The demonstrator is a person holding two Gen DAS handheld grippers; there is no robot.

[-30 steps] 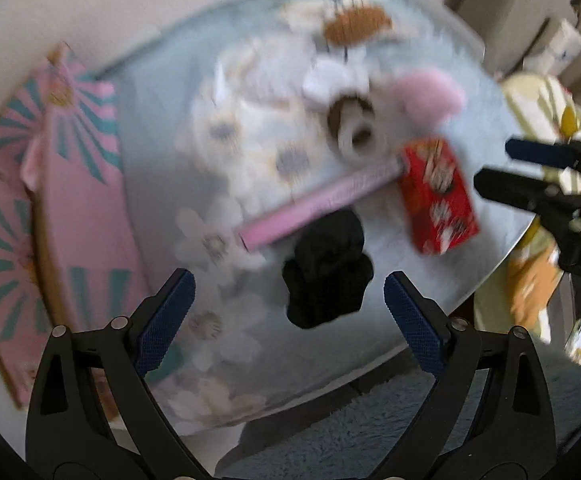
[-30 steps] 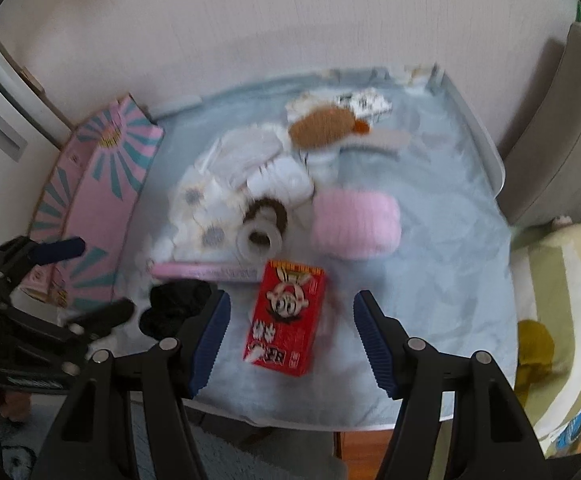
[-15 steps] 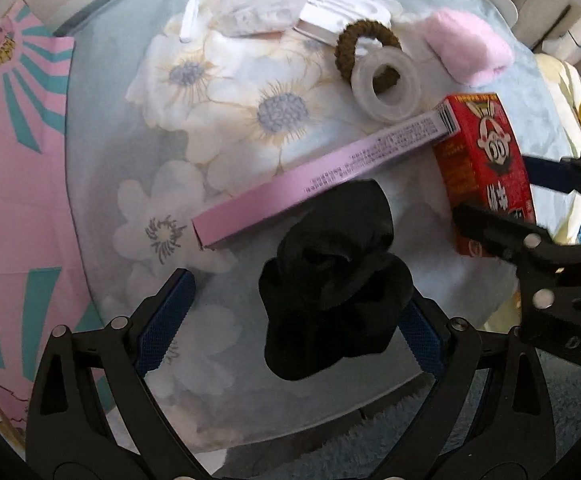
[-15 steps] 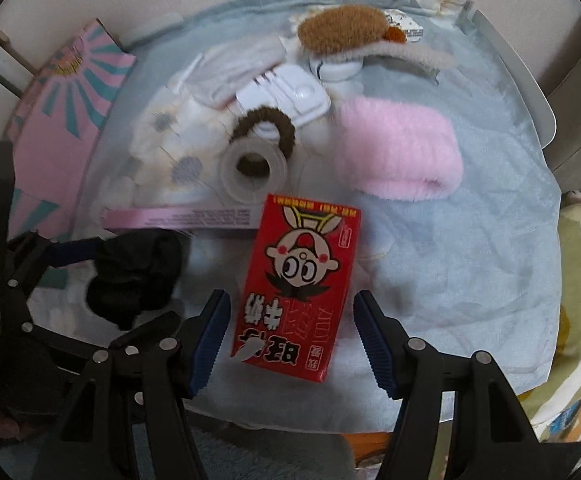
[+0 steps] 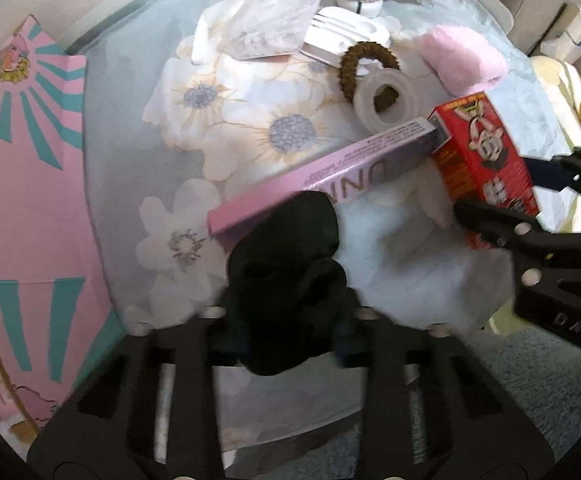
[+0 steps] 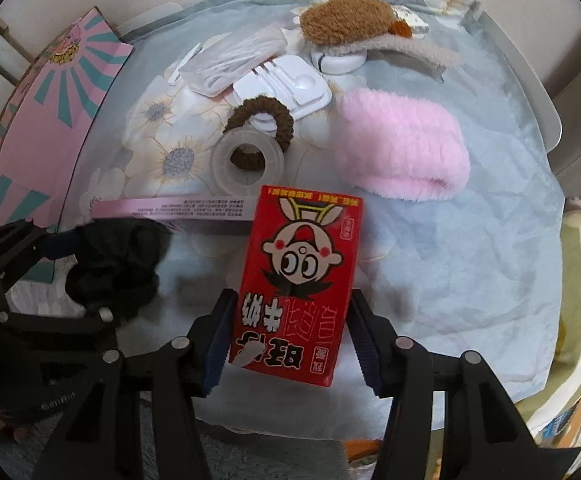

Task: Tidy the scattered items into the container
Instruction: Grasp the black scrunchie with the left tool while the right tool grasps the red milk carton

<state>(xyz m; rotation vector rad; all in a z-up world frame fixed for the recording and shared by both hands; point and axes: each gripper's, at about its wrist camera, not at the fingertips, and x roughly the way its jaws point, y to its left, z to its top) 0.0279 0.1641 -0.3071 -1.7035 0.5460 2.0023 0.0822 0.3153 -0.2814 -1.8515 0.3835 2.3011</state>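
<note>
A black scrunchie lies on the floral cloth near the table's front edge. My left gripper points straight down over it, its jaws closing with the pads pressing into the fabric. In the right wrist view the same scrunchie bulges between the left gripper's fingers. A red carton with a cartoon face lies flat beside it. My right gripper straddles the carton's near end, jaws closing, pads against its long sides. The pink container with teal rays stands at the left.
A long pink box lies between the scrunchie and the carton. Behind it are a clear tape roll, a brown hair tie, a fluffy pink band, a white case and a brown plush clip. The table edge runs just under both grippers.
Both grippers have sunk toward the table. The left jaws went from wide apart to closed around the black scrunchie. The right jaws narrowed onto the red carton.
</note>
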